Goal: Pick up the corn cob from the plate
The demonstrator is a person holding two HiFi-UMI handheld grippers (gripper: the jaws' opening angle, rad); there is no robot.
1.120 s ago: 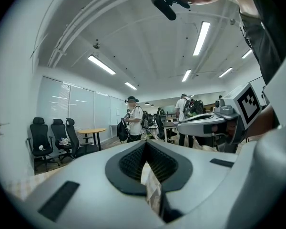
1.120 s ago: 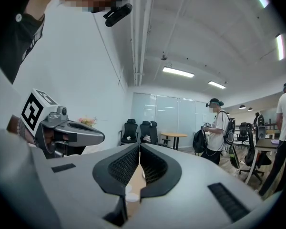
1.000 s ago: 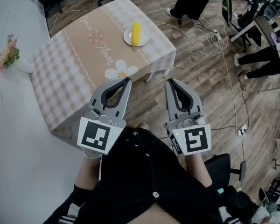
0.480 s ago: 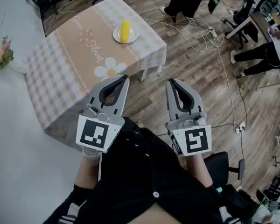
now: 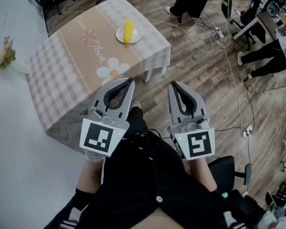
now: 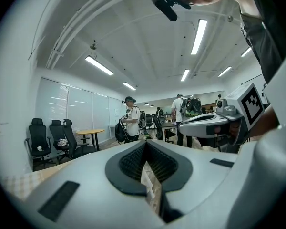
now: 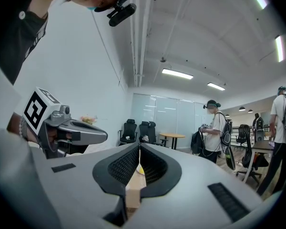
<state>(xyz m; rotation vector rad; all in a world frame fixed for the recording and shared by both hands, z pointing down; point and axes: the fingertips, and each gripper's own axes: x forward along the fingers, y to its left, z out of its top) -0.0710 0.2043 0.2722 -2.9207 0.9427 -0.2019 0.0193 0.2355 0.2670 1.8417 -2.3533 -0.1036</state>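
Note:
A yellow corn cob (image 5: 128, 30) stands on a small white plate (image 5: 135, 36) near the far edge of a table with a checked cloth (image 5: 62, 75). My left gripper (image 5: 129, 82) and right gripper (image 5: 173, 85) are held side by side in front of my body, well short of the plate, above the table's near corner and the floor. Both are shut with nothing in them. In the left gripper view the closed jaws (image 6: 146, 145) fill the lower half. In the right gripper view a sliver of yellow corn (image 7: 140, 170) shows through the closed jaws (image 7: 139, 147).
A vase of flowers (image 5: 7, 56) stands on a white surface at the left. Cables (image 5: 214, 37) trail over the wooden floor right of the table. People and office chairs (image 5: 257, 18) are at the back right. A black chair (image 5: 229, 168) is just behind me.
The table and plate have shifted up and left in the head view. A shoe now shows below the left gripper. Both grippers stay shut and side by side.

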